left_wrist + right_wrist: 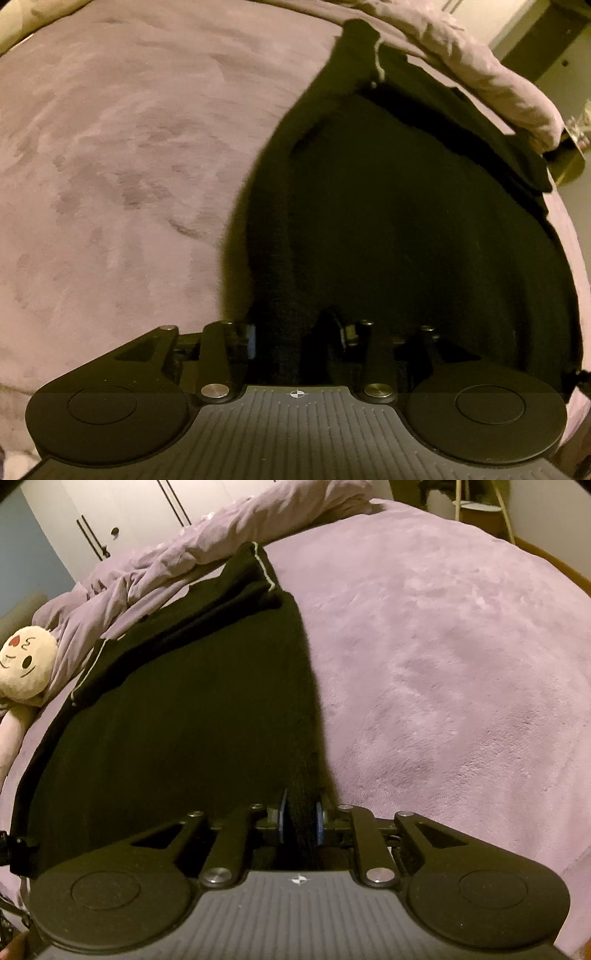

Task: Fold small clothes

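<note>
A black garment point(406, 221) lies spread flat on a purple plush blanket point(110, 166), its far end folded over and showing a thin white trim point(378, 62). My left gripper point(299, 336) sits at the garment's near left edge. Its jaws stand apart with dark cloth between them, and the pads do not visibly press on it. In the right wrist view the same garment point(184, 720) fills the left half. My right gripper point(301, 819) is shut on its near right edge, and a ridge of black cloth is pinched between the blue pads point(283, 819).
A crumpled lilac duvet point(221, 550) runs along the far side of the garment and shows in the left view as well point(498, 85). A cream plush toy point(26, 664) lies at the left. White wardrobe doors point(129, 509) stand behind. Bare blanket point(443, 646) stretches to the right.
</note>
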`<state>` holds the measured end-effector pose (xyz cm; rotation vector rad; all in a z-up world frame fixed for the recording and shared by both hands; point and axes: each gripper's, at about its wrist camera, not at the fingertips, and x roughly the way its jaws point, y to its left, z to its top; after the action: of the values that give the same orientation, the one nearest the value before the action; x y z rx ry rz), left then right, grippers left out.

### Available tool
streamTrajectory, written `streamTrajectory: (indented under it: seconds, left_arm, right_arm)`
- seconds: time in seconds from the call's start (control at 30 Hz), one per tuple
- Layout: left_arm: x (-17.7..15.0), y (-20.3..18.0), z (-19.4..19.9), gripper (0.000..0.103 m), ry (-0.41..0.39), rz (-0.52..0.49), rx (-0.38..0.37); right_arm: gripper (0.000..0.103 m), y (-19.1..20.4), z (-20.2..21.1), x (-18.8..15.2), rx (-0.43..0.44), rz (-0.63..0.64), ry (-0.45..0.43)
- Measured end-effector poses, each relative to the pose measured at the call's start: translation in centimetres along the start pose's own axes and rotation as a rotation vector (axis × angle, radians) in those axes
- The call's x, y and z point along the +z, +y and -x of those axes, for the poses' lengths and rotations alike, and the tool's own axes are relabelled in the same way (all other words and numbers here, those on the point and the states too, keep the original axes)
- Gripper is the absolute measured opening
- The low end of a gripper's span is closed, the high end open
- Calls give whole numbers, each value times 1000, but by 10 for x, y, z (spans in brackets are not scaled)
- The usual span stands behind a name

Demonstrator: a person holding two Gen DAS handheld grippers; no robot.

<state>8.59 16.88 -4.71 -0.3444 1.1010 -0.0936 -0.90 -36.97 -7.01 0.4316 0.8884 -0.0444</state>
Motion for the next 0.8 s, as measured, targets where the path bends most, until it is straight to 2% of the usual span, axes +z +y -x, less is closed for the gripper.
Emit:
streamTrajectory:
  seconds: [0.03, 0.27, 0.43, 0.57, 0.8]
  left_arm:
    - [1, -1, 0, 40, 3, -6, -1]
    - [1, -1, -1, 19, 15, -25, 4]
    - [0, -2, 5, 16, 4, -9, -23]
    - [3, 0, 21, 16, -24, 48, -113]
    - [11, -3, 59, 15, -111, 111, -292]
  right_arm:
    - [14, 0, 0, 0, 0, 1, 6]
    - [14, 5, -2, 1, -15, 35, 10]
    - [9, 6, 0, 1, -14, 29, -7]
    - [8, -1, 7, 3, 33, -58, -26]
    - [8, -28, 26, 8, 212, -335, -82]
